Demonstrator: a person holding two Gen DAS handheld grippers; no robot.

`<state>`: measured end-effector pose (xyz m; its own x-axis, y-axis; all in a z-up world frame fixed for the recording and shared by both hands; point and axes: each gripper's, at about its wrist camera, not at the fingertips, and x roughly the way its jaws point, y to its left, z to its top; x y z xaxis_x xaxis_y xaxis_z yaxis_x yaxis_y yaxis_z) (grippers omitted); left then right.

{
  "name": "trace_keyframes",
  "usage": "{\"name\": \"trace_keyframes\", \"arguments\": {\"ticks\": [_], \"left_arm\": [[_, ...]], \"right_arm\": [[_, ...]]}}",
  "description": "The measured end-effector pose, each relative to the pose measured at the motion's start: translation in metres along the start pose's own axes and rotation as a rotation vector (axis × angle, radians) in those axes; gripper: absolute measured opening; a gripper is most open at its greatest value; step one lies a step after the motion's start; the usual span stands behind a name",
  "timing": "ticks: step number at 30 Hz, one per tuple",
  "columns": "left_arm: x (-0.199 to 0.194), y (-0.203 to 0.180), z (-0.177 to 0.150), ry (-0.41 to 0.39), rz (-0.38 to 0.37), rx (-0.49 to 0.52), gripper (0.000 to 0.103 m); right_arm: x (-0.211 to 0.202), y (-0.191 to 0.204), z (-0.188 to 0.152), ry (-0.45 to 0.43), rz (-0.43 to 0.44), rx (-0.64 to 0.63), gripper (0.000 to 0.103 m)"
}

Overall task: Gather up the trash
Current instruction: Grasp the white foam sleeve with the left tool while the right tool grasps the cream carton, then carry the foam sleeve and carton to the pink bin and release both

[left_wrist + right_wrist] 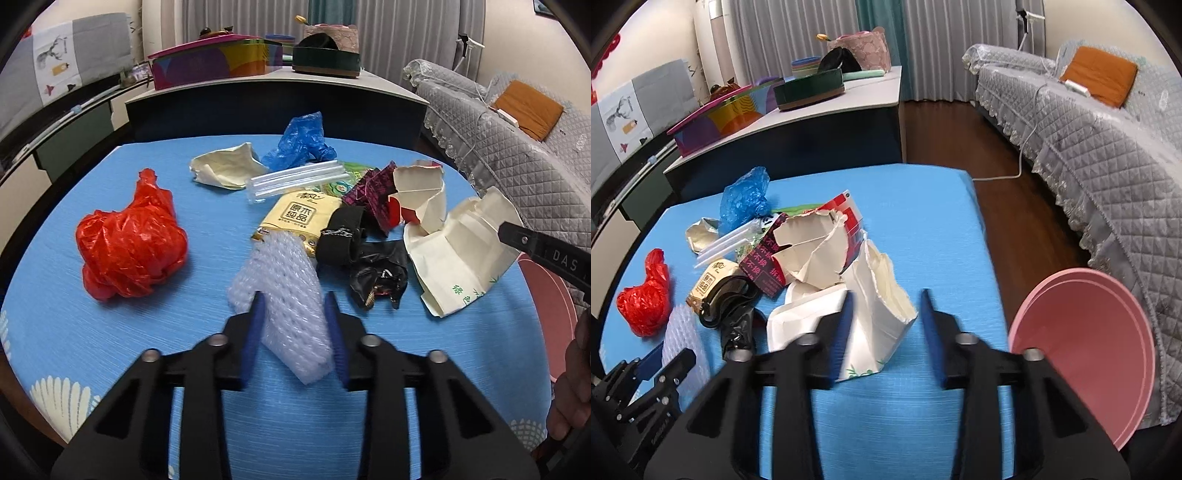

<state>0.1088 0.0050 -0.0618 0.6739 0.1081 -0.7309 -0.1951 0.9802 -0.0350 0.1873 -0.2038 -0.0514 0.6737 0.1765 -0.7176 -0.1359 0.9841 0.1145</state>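
Trash lies on a blue-covered table (110,369). My left gripper (295,306) is open, its jaws on either side of a white foam net sleeve (284,288); I cannot tell whether the pads touch it. A red plastic bag (129,243) lies to the left. My right gripper (886,306) is open around a torn cream paper bag (882,295), also in the left wrist view (458,251). Behind are a torn red-and-white carton (816,251), black wrappers (365,258), a yellow tissue pack (295,218), clear tubes (295,177) and a blue bag (303,140).
A pink bin (1097,350) stands off the table's right edge (982,236), beside a grey quilted sofa (1108,147). A dark counter (258,103) with boxes stands behind the table. Crumpled cream paper (225,166) lies at the back.
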Motion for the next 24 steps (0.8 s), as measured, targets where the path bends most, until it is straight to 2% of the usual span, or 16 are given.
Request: {"name": "trace_keyframes", "arguments": {"ticks": [3,10,24], "left_arm": [[-0.002,0.001,0.001,-0.004,0.0,-0.003,0.02],[-0.013,-0.004,0.004,-0.044,-0.004,0.005,0.019],[-0.038,-0.02,0.003,-0.112,-0.038,0.042,0.017]], "right_arm": [[-0.005,0.002,0.0,-0.011,0.011,-0.007,0.02],[-0.028,0.004,-0.001,-0.061,0.027,-0.018,0.011],[-0.085,-0.012,-0.009,-0.161,-0.001,-0.019,0.01]]}}
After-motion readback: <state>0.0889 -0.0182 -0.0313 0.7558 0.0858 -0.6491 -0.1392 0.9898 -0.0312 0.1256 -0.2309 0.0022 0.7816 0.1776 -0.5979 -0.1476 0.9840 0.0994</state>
